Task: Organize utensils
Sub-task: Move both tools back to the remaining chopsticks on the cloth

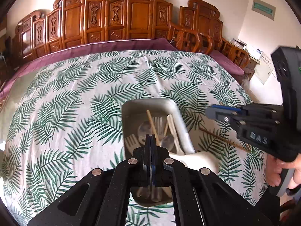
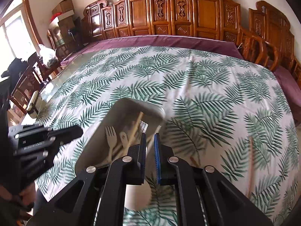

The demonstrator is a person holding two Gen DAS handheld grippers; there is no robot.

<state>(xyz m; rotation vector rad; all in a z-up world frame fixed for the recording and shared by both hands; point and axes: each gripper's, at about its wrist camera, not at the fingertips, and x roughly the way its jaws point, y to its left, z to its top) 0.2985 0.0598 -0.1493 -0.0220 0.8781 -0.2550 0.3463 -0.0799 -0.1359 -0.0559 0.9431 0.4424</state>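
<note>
A grey oblong tray [image 1: 180, 120] lies on the leaf-print cloth and holds forks, spoons and chopsticks [image 1: 152, 124]. My left gripper [image 1: 150, 141] is shut and empty, hovering over the tray's near half. My right gripper [image 2: 150, 139] is shut on the thin handle of a white spoon [image 2: 138, 197], whose bowl shows blurred below the fingers, beside the tray's right rim [image 2: 150, 111]. In the left wrist view the white spoon [image 1: 195, 158] hangs beside the tray and the right gripper [image 1: 216, 111] comes in from the right. A loose chopstick [image 2: 250, 162] lies on the cloth to the right.
A second chopstick [image 1: 223, 139] lies on the cloth right of the tray. Carved wooden panels [image 1: 112, 18] and chairs [image 1: 190, 37] line the table's far side. A phone on a stand [image 2: 33, 105] sits at the left table edge.
</note>
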